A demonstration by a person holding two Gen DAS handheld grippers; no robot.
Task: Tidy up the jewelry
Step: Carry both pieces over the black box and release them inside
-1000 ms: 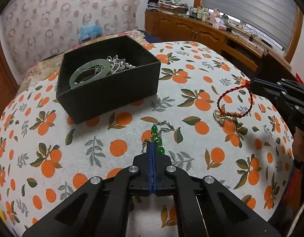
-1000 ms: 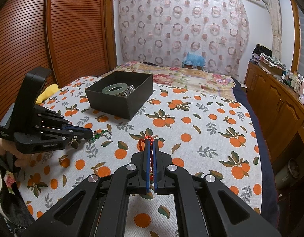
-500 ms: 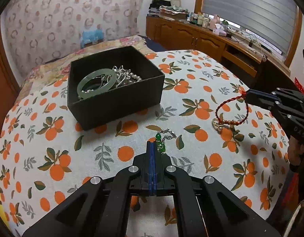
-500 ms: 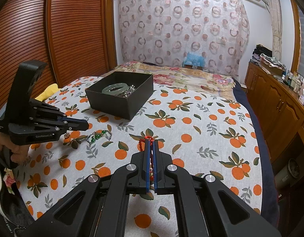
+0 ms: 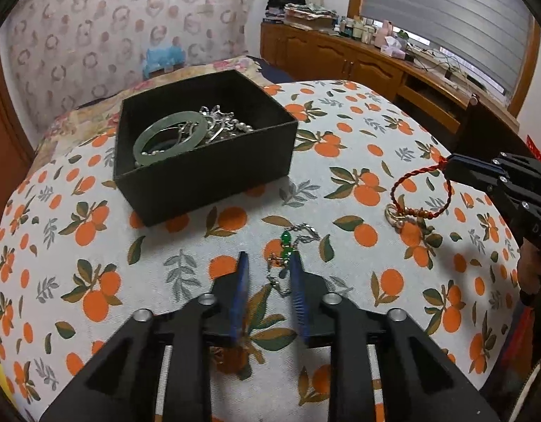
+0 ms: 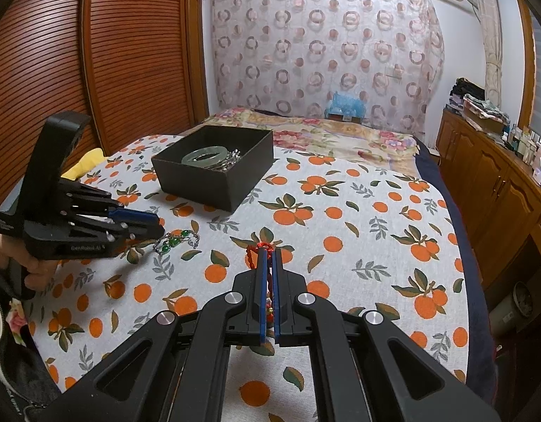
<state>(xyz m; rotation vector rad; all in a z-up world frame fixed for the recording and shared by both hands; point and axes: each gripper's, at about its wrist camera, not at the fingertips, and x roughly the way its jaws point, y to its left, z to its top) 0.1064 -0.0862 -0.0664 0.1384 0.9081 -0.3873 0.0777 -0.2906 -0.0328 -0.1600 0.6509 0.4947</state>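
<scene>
A black open box (image 5: 203, 161) sits on the orange-print bedspread and holds a pale green jade bangle (image 5: 168, 137) and silver chains (image 5: 221, 123). A green-bead silver chain (image 5: 288, 249) lies on the cloth just past my left gripper (image 5: 268, 263), which is open with the chain between its tips. My right gripper (image 6: 269, 251) is shut on a red cord bracelet (image 5: 420, 190), which hangs from it above the cloth. The box (image 6: 214, 165), the green-bead chain (image 6: 175, 241) and my left gripper (image 6: 154, 223) also show in the right wrist view.
A gold ring (image 5: 393, 212) lies on the cloth under the red bracelet. A wooden cabinet (image 6: 495, 190) with clutter runs along the right side of the bed. A slatted wooden wardrobe (image 6: 94, 70) stands on the left.
My left gripper has opened and let go of the green-bead chain, which now lies on the cloth. The right gripper holds still with the red bracelet.
</scene>
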